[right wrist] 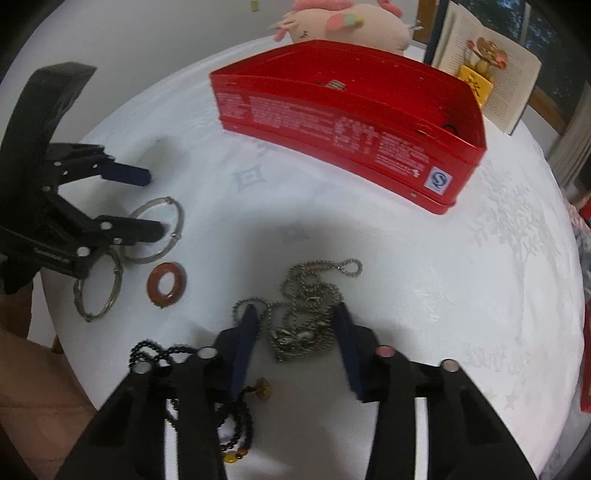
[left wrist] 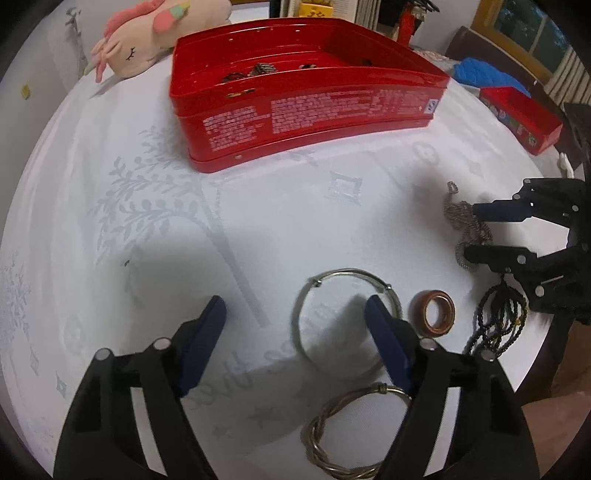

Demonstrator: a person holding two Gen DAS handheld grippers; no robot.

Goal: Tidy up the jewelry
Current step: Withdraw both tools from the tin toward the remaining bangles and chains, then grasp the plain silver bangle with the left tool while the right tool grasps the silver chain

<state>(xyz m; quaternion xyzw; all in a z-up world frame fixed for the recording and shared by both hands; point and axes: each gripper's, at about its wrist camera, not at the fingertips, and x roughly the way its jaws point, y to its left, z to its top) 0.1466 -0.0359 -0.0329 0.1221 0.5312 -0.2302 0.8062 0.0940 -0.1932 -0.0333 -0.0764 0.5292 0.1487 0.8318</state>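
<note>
A thin silver bangle point(left wrist: 343, 272) point(right wrist: 181, 218) lies flat on the white cloth. My left gripper point(left wrist: 295, 314) point(right wrist: 155, 203) is open and low over it, with one finger inside the ring and the other outside. A heap of silver chain point(right wrist: 314, 288) point(left wrist: 461, 221) lies between the fingers of my right gripper point(right wrist: 297, 310) point(left wrist: 472, 232), which stands open around it; a gap shows beside one pad. Close by are a twisted bangle point(left wrist: 317, 424) point(right wrist: 118, 280), a red-brown ring point(left wrist: 417, 314) point(right wrist: 155, 284) and black beads point(left wrist: 498, 314) point(right wrist: 147, 350). Behind them, the red tin point(left wrist: 303, 85) point(right wrist: 351, 122) holds a few pieces.
A pink plush toy point(left wrist: 147, 40) point(right wrist: 343, 22) lies behind the tin. An open book point(right wrist: 491, 66) stands at the back right. A second red box point(left wrist: 521, 118) sits near the table's right edge. The round table's rim runs just behind both grippers.
</note>
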